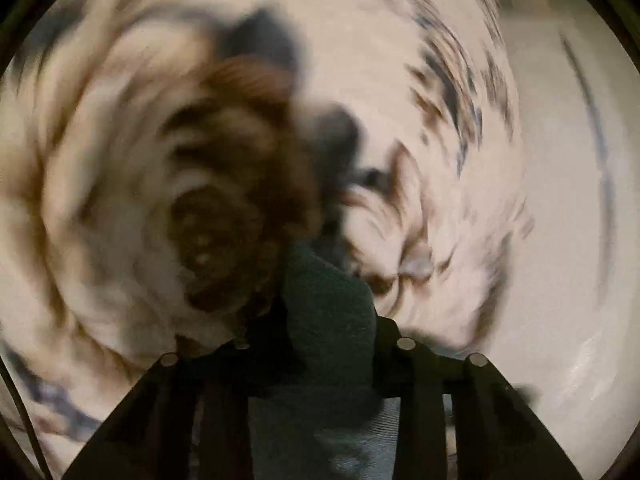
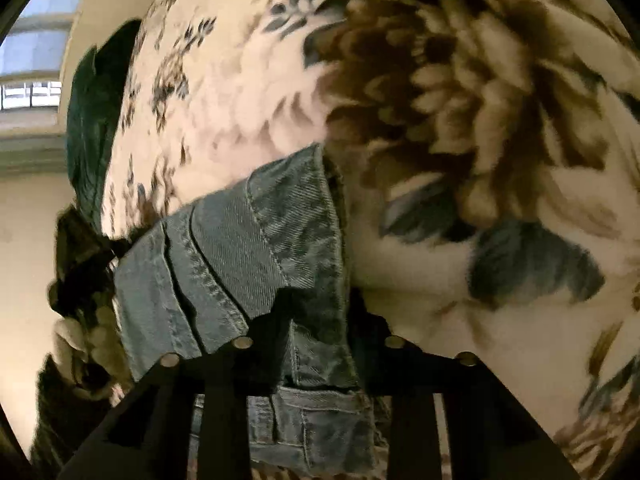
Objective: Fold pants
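Pants [image 2: 256,248], blue denim, are sitting between the jaws of the right gripper [image 2: 316,344], which are clamping a seamed edge. The left gripper [image 1: 324,340] jaws are gripping dark fabric. A floral blanket [image 2: 460,100] is lying beyond both jaws.

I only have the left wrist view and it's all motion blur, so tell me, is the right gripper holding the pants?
Observer: Yes. In the right wrist view the right gripper is shut on a folded denim edge of the jeans.
Operator: What's under them?
Observer: A floral blanket, cream with brown blooms and blue leaves.
Operator: Is that view sharp?
Observer: Sharper; seams and stitching on the denim are readable.
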Available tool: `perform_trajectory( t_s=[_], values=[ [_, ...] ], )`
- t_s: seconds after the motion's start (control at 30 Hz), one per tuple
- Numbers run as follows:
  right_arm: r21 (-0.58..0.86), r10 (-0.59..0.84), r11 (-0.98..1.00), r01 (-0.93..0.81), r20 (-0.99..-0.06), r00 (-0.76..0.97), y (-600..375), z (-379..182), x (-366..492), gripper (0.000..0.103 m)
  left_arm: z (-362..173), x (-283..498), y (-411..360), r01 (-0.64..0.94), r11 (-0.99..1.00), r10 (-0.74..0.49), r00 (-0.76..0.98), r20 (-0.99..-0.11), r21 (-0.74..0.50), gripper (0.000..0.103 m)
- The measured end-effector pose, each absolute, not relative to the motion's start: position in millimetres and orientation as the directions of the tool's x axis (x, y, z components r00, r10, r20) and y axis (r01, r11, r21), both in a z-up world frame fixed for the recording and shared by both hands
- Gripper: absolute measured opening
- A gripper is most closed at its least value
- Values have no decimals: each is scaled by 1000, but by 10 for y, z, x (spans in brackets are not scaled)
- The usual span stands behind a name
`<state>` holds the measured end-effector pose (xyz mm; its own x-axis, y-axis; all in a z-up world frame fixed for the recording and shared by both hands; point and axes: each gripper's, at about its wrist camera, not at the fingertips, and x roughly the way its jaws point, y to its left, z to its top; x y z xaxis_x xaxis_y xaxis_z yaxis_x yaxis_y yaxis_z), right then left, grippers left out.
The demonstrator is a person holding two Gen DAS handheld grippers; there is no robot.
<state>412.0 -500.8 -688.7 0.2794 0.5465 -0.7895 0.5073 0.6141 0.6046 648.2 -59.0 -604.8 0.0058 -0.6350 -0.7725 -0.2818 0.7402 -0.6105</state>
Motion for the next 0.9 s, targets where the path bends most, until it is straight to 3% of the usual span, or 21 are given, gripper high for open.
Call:
perform_trajectory(
  t_s=[0.1, 0.2, 0.27, 0.3, 0.33, 0.4, 0.47, 0.53, 0.67, 0.8, 0.83, 0.9],
  values=[
    [635, 578, 550, 542, -758, 302, -5032, -6961, 4087, 26, -6354, 6336, -232, -520, 492, -770, 114, -628, -698, 26],
    [646, 600, 532, 548, -744, 294, -5020, -7012, 4097, 26, -6420, 6238, -131, -584, 381, -800, 181, -573, -717, 27],
    [640, 607, 547, 539, -747, 271, -5015, -6996, 4137, 30, -6325, 6213, -130, -585, 385, -798, 178, -576, -714, 34],
    [638, 614, 546, 543, -746, 258, -5020, -6989, 4152, 37, -6256, 6194, -130, -573, 387, -797, 187, -575, -722, 44],
    [634, 624, 543, 551, -743, 241, -5033, -6980, 4162, 44, -6146, 6165, -126, -551, 394, -793, 202, -576, -736, 59],
    [645, 639, 529, 551, -731, 241, -5057, -6934, 4157, 66, -5842, 6065, -124, -462, 499, -751, 191, -632, -733, 76],
    [657, 650, 529, 538, -721, 240, -5084, -6858, 4087, 69, -5543, 5874, -180, -343, 661, -666, 141, -732, -667, 78],
    [655, 665, 538, 531, -717, 209, -5062, -6842, 3977, 69, -5380, 5607, -288, -261, 748, -611, 91, -787, -611, 78],
    [626, 694, 561, 542, -712, 103, -4906, -6996, 3747, 70, -5374, 5102, -562, -194, 785, -603, -23, -798, -588, 78],
    [651, 735, 485, 584, -665, 131, -4814, -7149, 3595, 70, -5367, 4909, -791, -64, 882, -469, -42, -882, -466, 78],
    [652, 730, 477, 589, -667, 148, -4817, -7144, 3572, 66, -5369, 4890, -813, -46, 894, -448, -38, -893, -446, 79],
    [663, 716, 473, 581, -673, 185, -4821, -7055, 3516, 46, -5448, 4868, -863, 14, 927, -374, -23, -927, -374, 81]
  ],
)
